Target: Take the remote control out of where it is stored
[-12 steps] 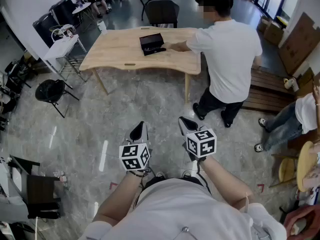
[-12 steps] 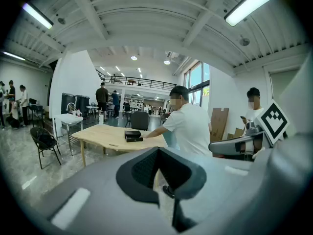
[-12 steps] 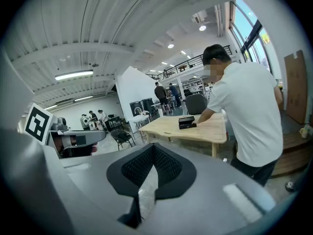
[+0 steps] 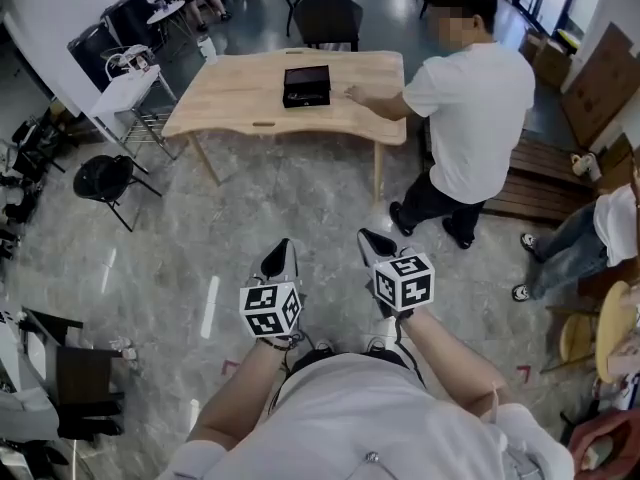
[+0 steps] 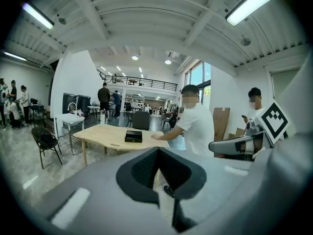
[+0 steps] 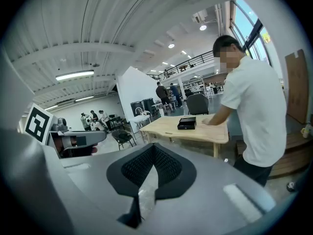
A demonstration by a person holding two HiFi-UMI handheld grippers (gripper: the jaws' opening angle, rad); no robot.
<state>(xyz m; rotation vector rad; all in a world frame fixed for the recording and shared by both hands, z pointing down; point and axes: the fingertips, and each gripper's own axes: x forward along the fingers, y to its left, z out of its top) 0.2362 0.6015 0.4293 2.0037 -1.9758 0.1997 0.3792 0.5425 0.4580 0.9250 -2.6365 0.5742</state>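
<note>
A black box (image 4: 306,85) lies on the far wooden table (image 4: 240,108); no remote control shows. The same box is small and distant in the left gripper view (image 5: 133,136) and the right gripper view (image 6: 187,123). My left gripper (image 4: 278,260) and right gripper (image 4: 375,246) hover side by side over the floor, close to my body and far from the table. Each has its jaws together with nothing between them, as seen in the left gripper (image 5: 157,153) and the right gripper (image 6: 154,148).
A person in a white shirt (image 4: 470,118) stands at the table's right end, one hand (image 4: 352,94) on the top beside the box. A black chair (image 4: 103,180) and a white side table (image 4: 125,88) stand left. A seated person (image 4: 590,238) is at the right.
The standing person's hand has come off the box, which now lies straighter on the table, and the person has shifted slightly. Both grippers stay where they were.
</note>
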